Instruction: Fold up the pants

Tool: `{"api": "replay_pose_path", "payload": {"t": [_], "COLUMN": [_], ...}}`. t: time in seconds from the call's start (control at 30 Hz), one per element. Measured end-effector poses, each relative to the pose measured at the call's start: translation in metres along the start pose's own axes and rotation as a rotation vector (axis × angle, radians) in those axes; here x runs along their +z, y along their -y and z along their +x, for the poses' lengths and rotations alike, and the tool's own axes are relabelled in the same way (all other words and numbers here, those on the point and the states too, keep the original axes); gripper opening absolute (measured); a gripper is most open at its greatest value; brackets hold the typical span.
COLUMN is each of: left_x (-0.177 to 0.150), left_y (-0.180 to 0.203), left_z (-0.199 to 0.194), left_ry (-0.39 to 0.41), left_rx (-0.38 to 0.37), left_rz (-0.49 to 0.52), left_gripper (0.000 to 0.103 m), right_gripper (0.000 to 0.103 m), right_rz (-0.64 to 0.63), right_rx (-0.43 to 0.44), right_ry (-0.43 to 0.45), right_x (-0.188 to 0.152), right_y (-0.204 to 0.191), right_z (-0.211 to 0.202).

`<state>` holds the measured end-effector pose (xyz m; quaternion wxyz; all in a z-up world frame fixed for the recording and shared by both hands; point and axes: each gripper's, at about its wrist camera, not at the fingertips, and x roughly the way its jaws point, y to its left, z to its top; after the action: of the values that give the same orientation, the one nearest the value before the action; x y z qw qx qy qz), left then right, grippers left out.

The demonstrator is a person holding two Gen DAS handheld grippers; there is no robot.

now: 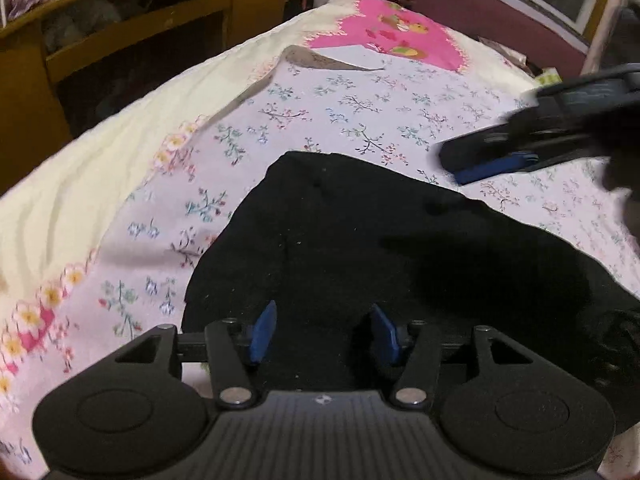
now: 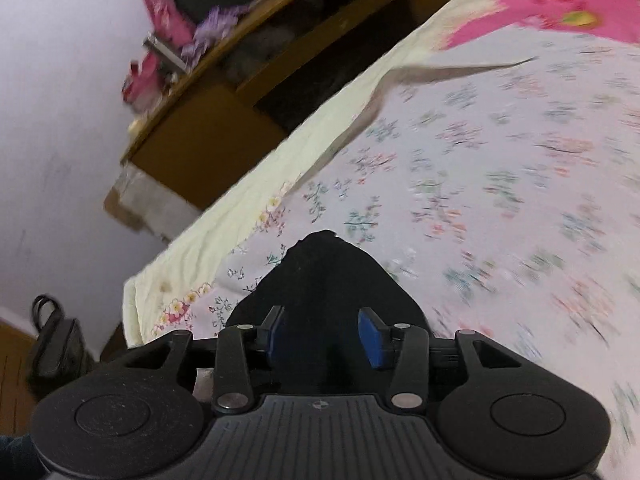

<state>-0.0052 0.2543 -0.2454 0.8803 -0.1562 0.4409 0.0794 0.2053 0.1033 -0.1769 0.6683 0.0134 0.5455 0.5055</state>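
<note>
The black pants are lying bunched on the floral bedsheet, spreading out under and ahead of the left gripper, whose jaws are standing open with nothing between them. The right gripper is hovering with jaws likewise apart, a dark peak of the pants sitting in the gap beyond its blue pads.

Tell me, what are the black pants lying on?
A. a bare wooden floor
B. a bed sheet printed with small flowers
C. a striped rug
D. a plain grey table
B: the black pants lie spread on a pale floral sheet over the bed, with flower sprigs showing around the fabric.
</note>
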Motion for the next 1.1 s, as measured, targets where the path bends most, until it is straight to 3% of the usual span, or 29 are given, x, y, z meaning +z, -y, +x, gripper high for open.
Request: {"api": "replay_pose_path", "payload": {"t": [0.1, 0.13, 0.17, 0.2, 0.37, 0.47, 0.53, 0.6, 0.67, 0.8, 0.9, 1.1], "left_x": [0.001, 0.000, 0.000, 0.000, -0.002, -0.004, -0.002, 0.004, 0.011, 0.028, 0.037, 0.020], "left_y": [-0.007, -0.010, -0.013, -0.014, -0.010, -0.006, -0.004, -0.003, -0.001, 0.015, 0.039, 0.074], "left_z": [-0.004, -0.008, -0.010, -0.010, -0.010, 0.000, 0.000, -0.009, -0.019, -0.025, -0.012, 0.028], "left_ry": [0.000, -0.008, -0.010, -0.011, -0.038, -0.090, -0.087, -0.047, 0.001, 0.074, 0.075, -0.072], "left_rx": [-0.041, -0.049, -0.058, -0.065, -0.063, -0.038, -0.035, -0.051, -0.031, 0.025, -0.003, -0.044], "left_rz": [-0.037, -0.042, -0.046, -0.048, -0.002, 0.052, 0.060, 0.043, 0.034, 0.081, 0.163, 0.262], "left_gripper": [0.062, 0.062, 0.062, 0.062, 0.062, 0.062, 0.062, 0.062, 0.062, 0.064, 0.070, 0.070], "right_gripper": [0.031, 0.024, 0.007, 0.000, 0.000, 0.000, 0.003, 0.011, 0.015, 0.015, 0.017, 0.022], "right_rz": [-0.007, 0.006, 0.029, 0.051, -0.016, 0.085, 0.101, 0.059, 0.025, 0.006, -0.022, 0.070], "right_rx": [0.011, 0.021, 0.029, 0.061, 0.216, 0.235, 0.131, -0.071, -0.294, -0.406, -0.319, -0.065], "right_ry": [-0.075, -0.089, -0.113, -0.140, -0.151, -0.084, -0.015, 0.041, 0.016, -0.071, -0.128, -0.224], "right_x": [0.007, 0.007, 0.007, 0.004, -0.010, -0.013, -0.016, -0.020, -0.031, -0.058, -0.078, -0.105], "right_y": [-0.002, -0.003, -0.004, -0.006, -0.052, -0.040, -0.015, 0.014, 0.046, 0.074, 0.070, 0.067], "right_z": [0.038, 0.046, 0.054, 0.061, 0.054, 0.020, -0.015, -0.050, -0.076, -0.098, -0.106, -0.109]}}
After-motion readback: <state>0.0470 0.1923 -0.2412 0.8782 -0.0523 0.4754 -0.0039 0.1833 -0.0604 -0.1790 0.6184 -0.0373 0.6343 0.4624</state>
